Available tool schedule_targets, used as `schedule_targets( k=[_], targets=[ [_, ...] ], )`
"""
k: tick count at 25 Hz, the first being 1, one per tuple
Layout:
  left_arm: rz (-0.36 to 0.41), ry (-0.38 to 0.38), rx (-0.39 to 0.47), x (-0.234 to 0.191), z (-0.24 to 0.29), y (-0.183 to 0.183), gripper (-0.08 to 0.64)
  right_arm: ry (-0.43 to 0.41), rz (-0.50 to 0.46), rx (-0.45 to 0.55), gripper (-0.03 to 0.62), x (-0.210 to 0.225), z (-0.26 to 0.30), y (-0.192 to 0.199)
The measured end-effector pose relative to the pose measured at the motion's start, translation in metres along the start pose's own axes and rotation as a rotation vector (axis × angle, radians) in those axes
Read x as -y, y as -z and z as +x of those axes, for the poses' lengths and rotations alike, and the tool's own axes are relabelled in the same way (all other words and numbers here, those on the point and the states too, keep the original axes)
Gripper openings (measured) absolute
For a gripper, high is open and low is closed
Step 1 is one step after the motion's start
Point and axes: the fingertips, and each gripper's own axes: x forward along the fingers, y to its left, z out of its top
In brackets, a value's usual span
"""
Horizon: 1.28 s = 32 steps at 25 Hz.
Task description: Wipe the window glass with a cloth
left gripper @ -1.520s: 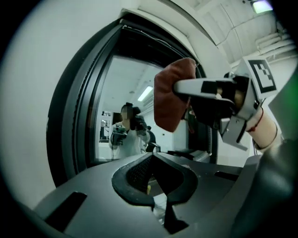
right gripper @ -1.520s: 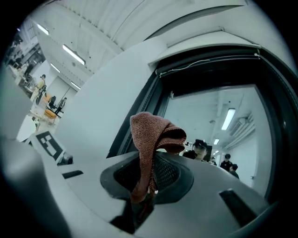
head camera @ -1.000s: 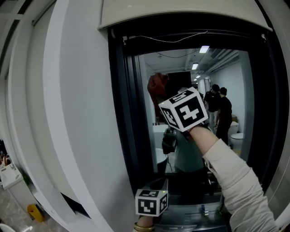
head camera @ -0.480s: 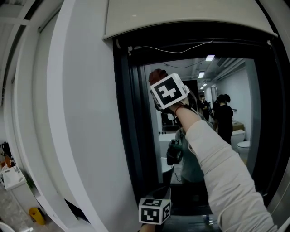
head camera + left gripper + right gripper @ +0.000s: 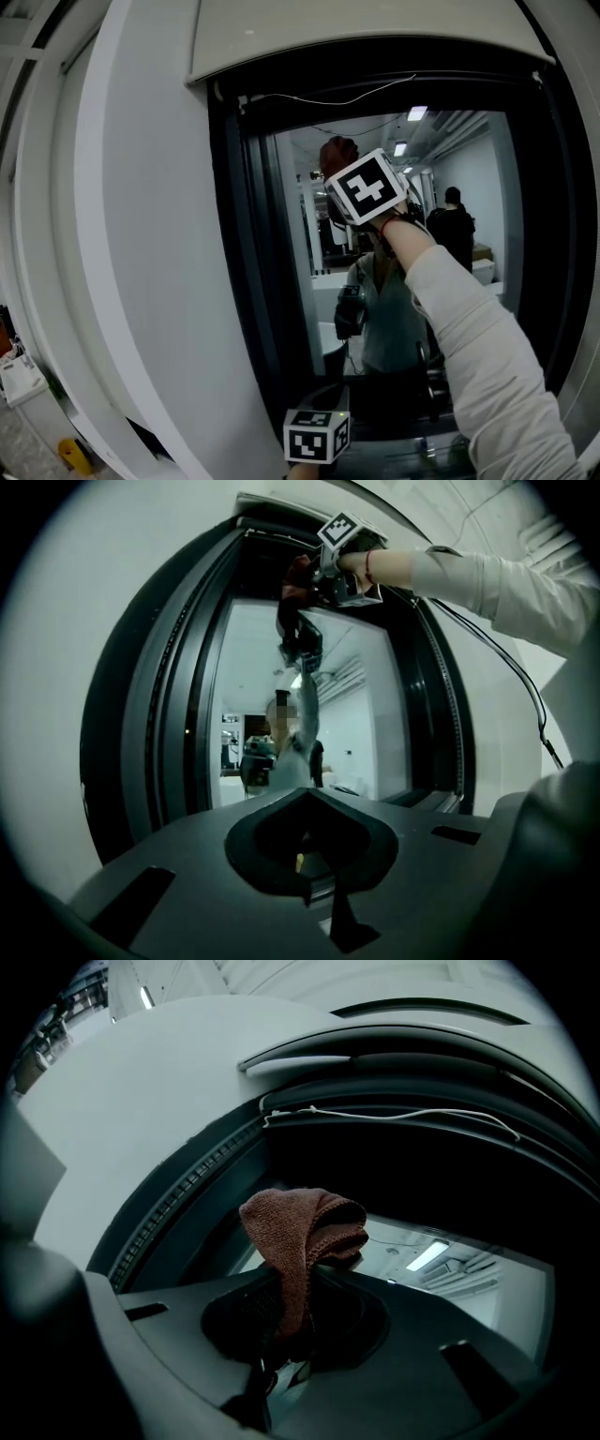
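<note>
The brown knitted cloth (image 5: 302, 1227) is judged soft, light and limp. It holds no shape of its own, so take it at a bunched fold and leave a loose pad free. The right gripper (image 5: 286, 1330) has its jaws closed on the cloth's lower end. The cloth's long axis runs along the jaws, and its folded free end points up towards the window glass (image 5: 441, 1260), near the pane's upper left corner. The left gripper (image 5: 307, 878) hangs low, jaws pressed together with nothing between them.
</note>
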Motion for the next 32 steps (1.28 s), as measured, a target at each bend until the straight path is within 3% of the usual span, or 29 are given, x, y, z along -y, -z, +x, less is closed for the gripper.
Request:
schedule_targets(
  k=[5,13,22,32],
  targets=[
    [0.001,0.035,-0.001,0.018,0.008,0.004,0.005,0.028,-0.003,-0.009,0.051,0.040,-0.026,0.022],
    [-0.006,0.099,-0.007,0.050,0.020,0.014,0.005,0.231,-0.069,-0.091,0.051,0.141,-0.086,0.070],
    [-0.013,0.143,0.013,0.074,0.032,0.006,0.005,0.432,0.005,-0.182,0.051,0.255,-0.162,0.128],
    [-0.016,0.164,0.007,0.090,0.045,0.007,0.005,0.528,0.064,-0.224,0.051,0.308,-0.194,0.167]
  ],
)
